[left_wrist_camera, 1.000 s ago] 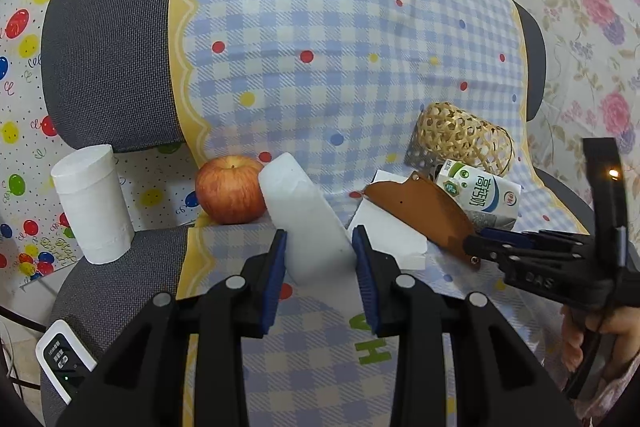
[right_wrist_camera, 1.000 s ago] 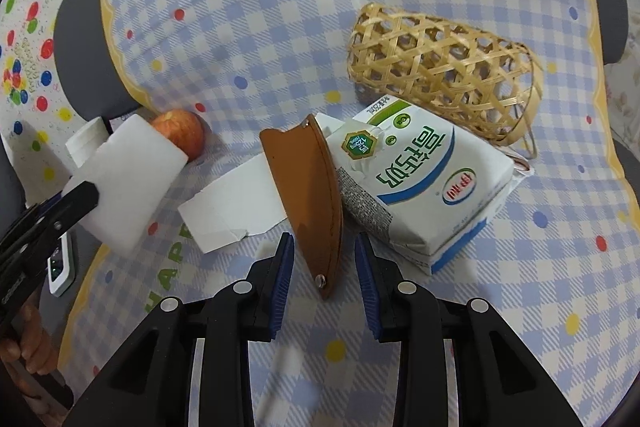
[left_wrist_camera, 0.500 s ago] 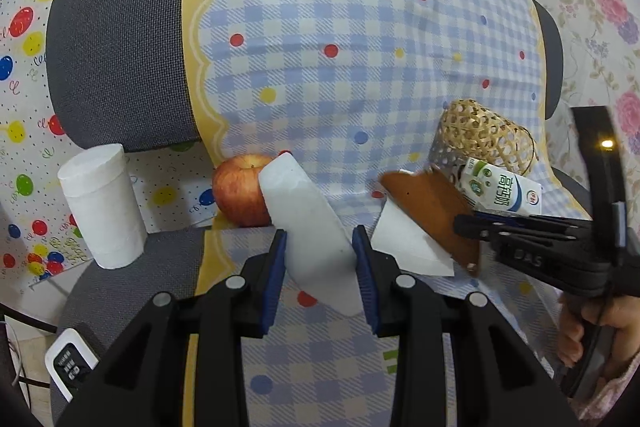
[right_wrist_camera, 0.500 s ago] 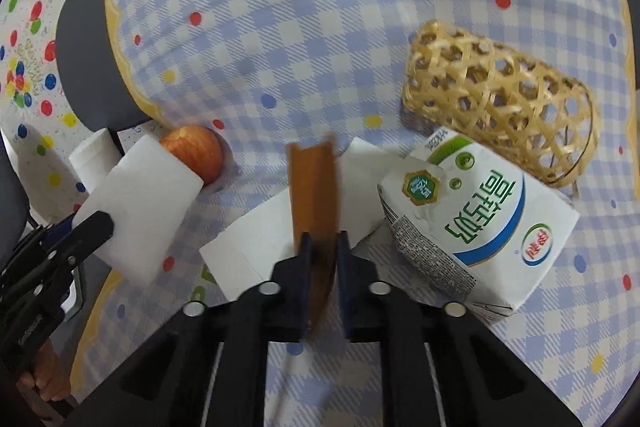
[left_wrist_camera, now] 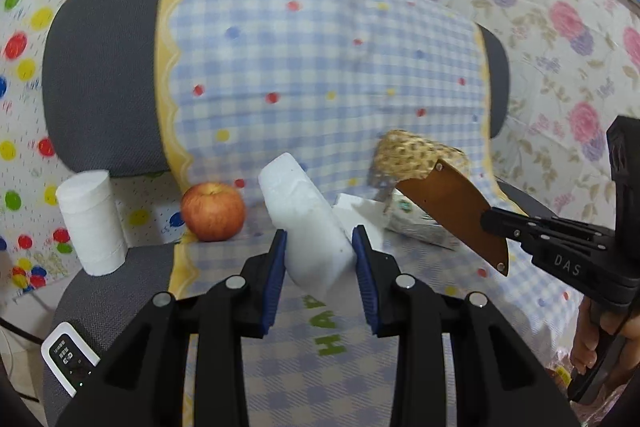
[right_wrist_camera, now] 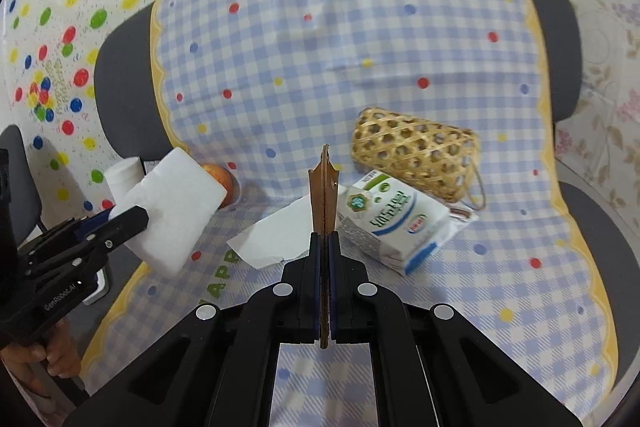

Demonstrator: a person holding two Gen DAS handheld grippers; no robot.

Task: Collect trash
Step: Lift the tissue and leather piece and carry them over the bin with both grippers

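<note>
The right hand-held gripper (right_wrist_camera: pixel 324 269) pinches only the lower edge of the brown flap (right_wrist_camera: pixel 323 187) at frame centre, which could pivot loose, while the left hand-held gripper (left_wrist_camera: pixel 320 263) clamps the white block (left_wrist_camera: pixel 308 223) (soft-looking, lower centre), which might squeeze out.

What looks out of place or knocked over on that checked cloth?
The woven bamboo basket lies tipped on its side, and the white-and-green milk carton lies flat beside it, one end looking crumpled. A torn white paper sheet is spread in front. The red apple sits among them, whole.
</note>
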